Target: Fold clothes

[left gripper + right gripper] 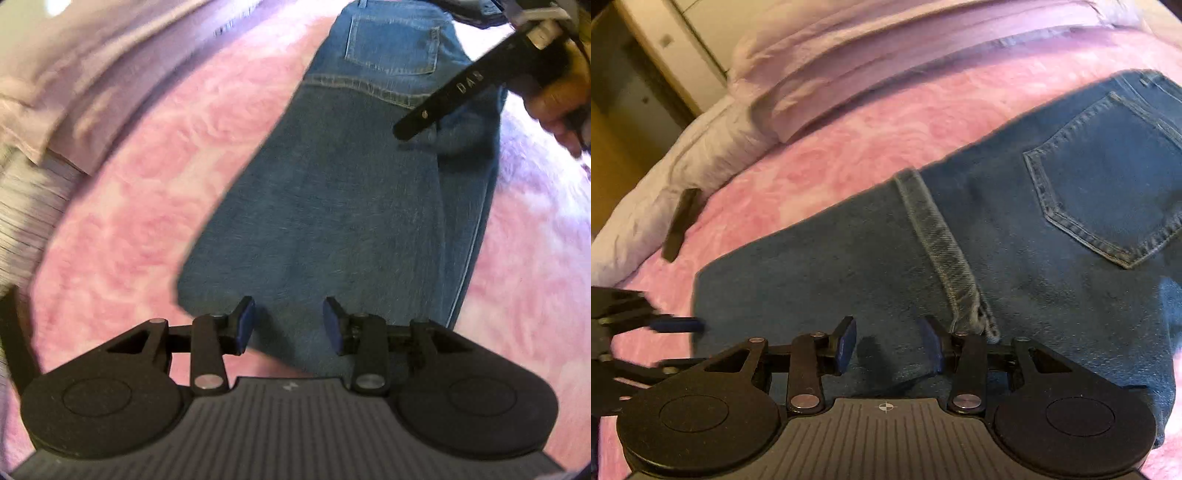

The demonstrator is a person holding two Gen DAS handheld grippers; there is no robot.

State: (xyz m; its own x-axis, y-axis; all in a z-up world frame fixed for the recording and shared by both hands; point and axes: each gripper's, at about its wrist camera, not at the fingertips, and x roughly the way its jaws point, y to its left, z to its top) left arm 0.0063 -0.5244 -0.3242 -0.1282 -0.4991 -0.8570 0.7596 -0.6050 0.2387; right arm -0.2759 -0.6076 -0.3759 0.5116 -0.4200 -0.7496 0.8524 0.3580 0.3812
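Blue jeans lie flat on a pink bedspread, folded lengthwise with a back pocket facing up. My left gripper is open and empty, just above the near end of the jeans. In the right wrist view the jeans are folded over, with a leg hem lying across them beside the back pocket. My right gripper is open and empty, hovering over the denim near the hem. The right gripper also shows in the left wrist view, held by a hand.
Lilac pillows and a white duvet lie at the bed's far edge. A dark flat object rests near the duvet. The left gripper's fingers show at the left edge. A wall and door stand beyond.
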